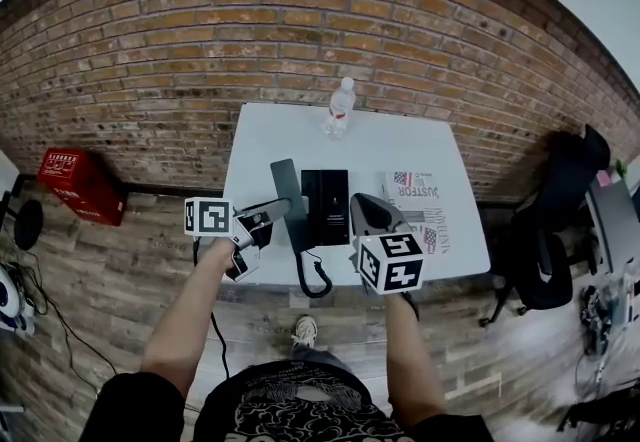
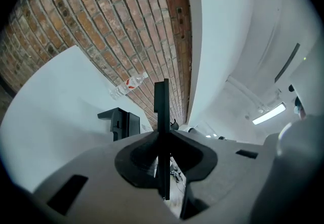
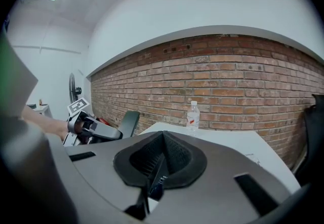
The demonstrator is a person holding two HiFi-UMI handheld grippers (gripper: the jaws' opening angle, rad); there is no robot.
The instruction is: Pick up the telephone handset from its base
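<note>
Closest to us is a dark printed shirt (image 1: 285, 408), with two bare forearms reaching forward from it over a wood-plank floor (image 1: 120, 280). Each hand carries a gripper that bears a marker cube.

We see the left gripper (image 1: 272, 212) (image 2: 163, 139) pointing level, its jaws pinching the telephone handset (image 1: 286, 195) (image 2: 162, 109). Between the pads the handset shows as a thin dark slab, seen edge-on. It is held off its cradle, just beside the left edge of the black base (image 1: 326, 206) (image 2: 121, 123). A coiled cord (image 1: 306, 275) loops down from it past the near edge of the white table (image 1: 400, 145).

We see the right gripper (image 1: 360, 202) (image 3: 162, 136) over the table just right of the base, tilted slightly downward, jaws pressed together with nothing between them.

Right of the base lies a newspaper (image 1: 420, 205). A water bottle (image 1: 340, 108) (image 2: 129, 85) (image 3: 192, 115) stands at the far edge, by the brick wall (image 1: 250, 40). A red crate (image 1: 80, 185) sits on the floor at left, a black chair (image 1: 560, 220) at right.
</note>
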